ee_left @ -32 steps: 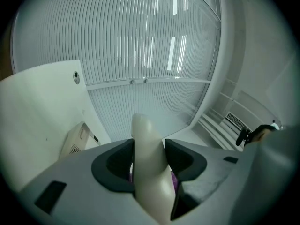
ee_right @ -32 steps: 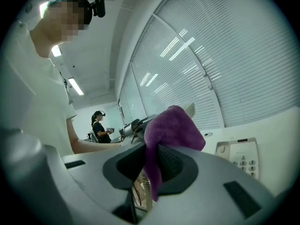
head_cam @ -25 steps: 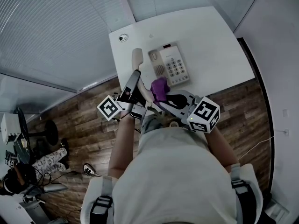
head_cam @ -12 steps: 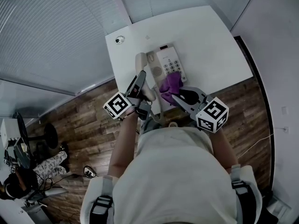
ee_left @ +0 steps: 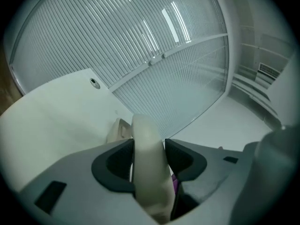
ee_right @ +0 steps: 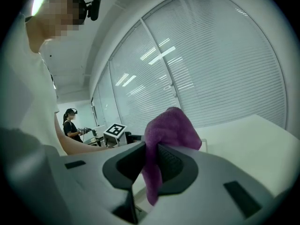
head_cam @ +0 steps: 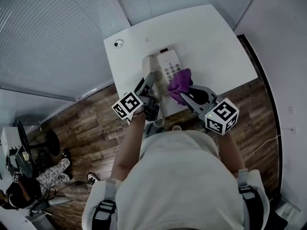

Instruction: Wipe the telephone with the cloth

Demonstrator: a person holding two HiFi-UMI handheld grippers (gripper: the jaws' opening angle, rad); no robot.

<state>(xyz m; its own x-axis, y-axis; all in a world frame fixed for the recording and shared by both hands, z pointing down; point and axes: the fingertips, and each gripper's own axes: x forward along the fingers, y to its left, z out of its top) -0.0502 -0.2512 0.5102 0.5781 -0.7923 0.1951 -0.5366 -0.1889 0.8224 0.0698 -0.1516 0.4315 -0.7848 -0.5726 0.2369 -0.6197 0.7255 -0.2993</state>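
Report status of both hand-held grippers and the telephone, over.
Left hand-held gripper shut on handset. Right hand-held gripper shut on cloth, over telephone keypad. Nothing in the way seen.

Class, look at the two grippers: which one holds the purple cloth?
The right gripper: the purple cloth is pinched between its jaws, while the left gripper has its jaws clamped on the cream telephone handset.

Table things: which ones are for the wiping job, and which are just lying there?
For the job:
phone
handset, in the left gripper
cloth, in the right gripper

Just there:
round cap in the table
blinds
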